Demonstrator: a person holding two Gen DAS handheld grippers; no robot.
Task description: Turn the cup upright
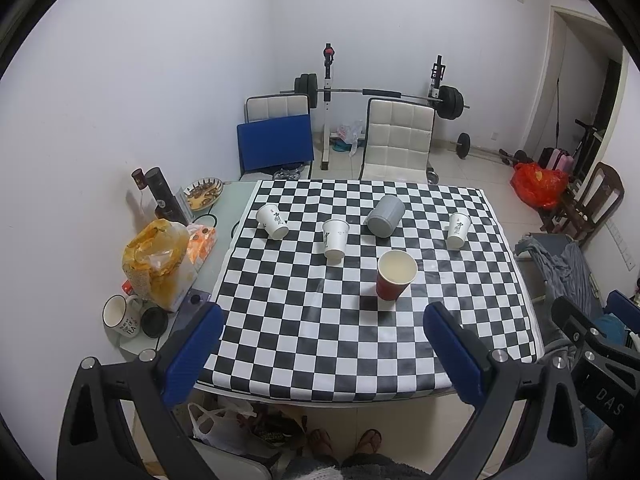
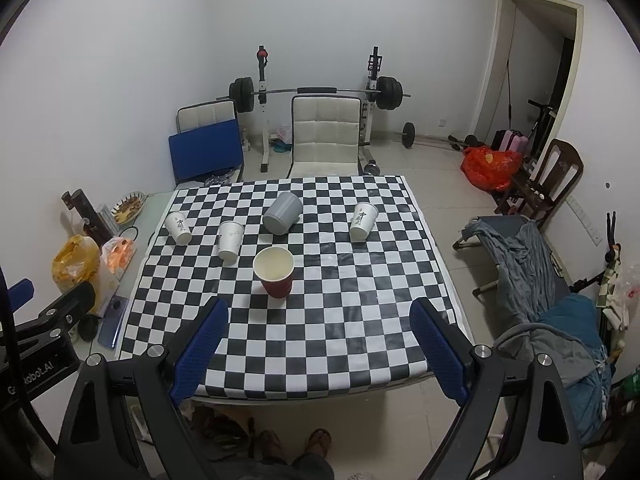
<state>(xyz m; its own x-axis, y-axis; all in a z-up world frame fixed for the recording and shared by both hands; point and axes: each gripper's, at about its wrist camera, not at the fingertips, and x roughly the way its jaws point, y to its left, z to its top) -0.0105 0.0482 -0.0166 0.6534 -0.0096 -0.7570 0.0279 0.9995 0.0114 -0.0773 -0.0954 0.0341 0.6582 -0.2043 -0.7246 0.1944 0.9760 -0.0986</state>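
Left hand-held gripper (image 1: 322,344): jaws spread wide, nothing between the blue pads (image 1: 192,354). It hangs above the near edge of the bench (image 1: 320,360), clear of every cup. In its view the right unit's black body shows at the far right edge.

Right hand-held gripper (image 2: 320,340): also wide open and empty, above the near bench edge, apart from all cups. The left unit's black frame shows at this view's left edge.

Bench covered by a black-and-white check cloth (image 2: 340,320).

Red cup (image 1: 395,275): upright, mouth up, cream inside, nearest to both grippers, about mid-bench.

Behind it, a row of four:
- White cup, far left (image 1: 272,221): base up, tilted.
- White cup, second from left (image 1: 335,239): appears to stand mouth down, narrow base up; hard to be sure in the fisheye.
- Grey cup (image 1: 386,216): seems to lie tipped on its side, base toward the camera. Just behind the red cup, not touching.
- White cup, far right (image 1: 458,230): printed marks upside down, apparently inverted.

Left of the cloth, on bare bench: mug (image 1: 120,316), yellow bag (image 1: 156,260), dark bottle (image 1: 162,196), dish of food (image 1: 204,193).

Beyond the bench: white chair (image 1: 398,140), barbell rack (image 1: 380,92). Sandalled feet (image 1: 346,442) on the floor below.
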